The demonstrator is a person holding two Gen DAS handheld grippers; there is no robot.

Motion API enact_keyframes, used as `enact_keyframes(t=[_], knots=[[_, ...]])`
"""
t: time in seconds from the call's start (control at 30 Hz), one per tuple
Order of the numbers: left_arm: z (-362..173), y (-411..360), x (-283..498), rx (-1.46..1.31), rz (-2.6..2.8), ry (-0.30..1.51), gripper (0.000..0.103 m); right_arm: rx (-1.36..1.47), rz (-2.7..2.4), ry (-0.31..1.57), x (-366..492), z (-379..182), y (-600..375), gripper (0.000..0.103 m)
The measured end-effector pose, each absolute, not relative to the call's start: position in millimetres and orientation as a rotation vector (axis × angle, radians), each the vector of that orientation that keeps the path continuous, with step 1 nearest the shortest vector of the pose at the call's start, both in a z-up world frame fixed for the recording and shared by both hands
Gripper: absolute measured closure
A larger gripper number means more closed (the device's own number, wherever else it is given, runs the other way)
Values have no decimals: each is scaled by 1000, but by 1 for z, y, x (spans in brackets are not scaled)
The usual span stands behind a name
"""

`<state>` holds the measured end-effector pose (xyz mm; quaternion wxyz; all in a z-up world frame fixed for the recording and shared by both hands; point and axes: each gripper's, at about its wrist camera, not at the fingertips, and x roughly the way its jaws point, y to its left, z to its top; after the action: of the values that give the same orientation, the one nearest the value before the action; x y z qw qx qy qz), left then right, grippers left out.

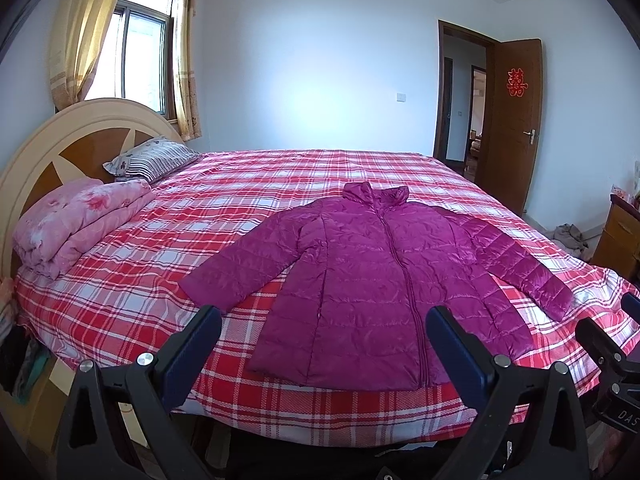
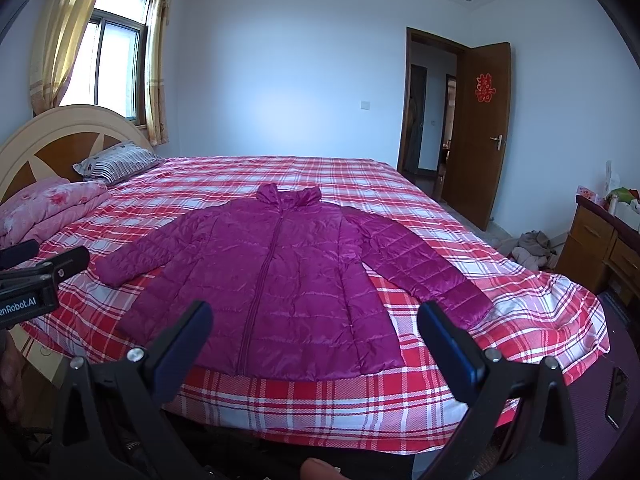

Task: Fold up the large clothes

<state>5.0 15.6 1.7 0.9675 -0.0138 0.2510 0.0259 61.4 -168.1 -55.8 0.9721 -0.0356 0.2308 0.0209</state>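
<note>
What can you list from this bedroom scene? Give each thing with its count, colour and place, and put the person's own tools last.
Jacket: one, magenta, quilted, spread flat and zipped on the bed, sleeves out to both sides.
Bed cover: one, red and white plaid, over the whole bed.
Folded quilt: one, pink floral, by the headboard.
Pillow: one, striped, at the head of the bed.
Headboard: one, cream and brown, rounded.
Curtains: yellow, at the window.
Door: one, brown, open, with a red paper sign.
Cabinet: one, wooden, at right.
Clothes pile: one, grey-beige, on the floor near the cabinet.
Left gripper: one, black with blue pads, open, above the near bed edge.
Right gripper: one, same colours, open, above the jacket hem.
</note>
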Motion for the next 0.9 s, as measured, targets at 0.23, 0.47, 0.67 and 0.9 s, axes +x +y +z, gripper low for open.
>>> enact_keyframes(t=[0.23, 0.47, 0.67, 0.9], knots=[[3, 16, 6, -28, 52, 510, 1, -71, 43, 467, 61, -56, -167, 0], [2, 16, 6, -31, 57, 508, 1, -70, 43, 469, 62, -55, -168, 0], [1, 17, 7, -31, 56, 513, 1, -70, 43, 469, 62, -55, -168, 0], [1, 18, 7, -32, 59, 512, 1, -69, 43, 471, 63, -55, -168, 0]])
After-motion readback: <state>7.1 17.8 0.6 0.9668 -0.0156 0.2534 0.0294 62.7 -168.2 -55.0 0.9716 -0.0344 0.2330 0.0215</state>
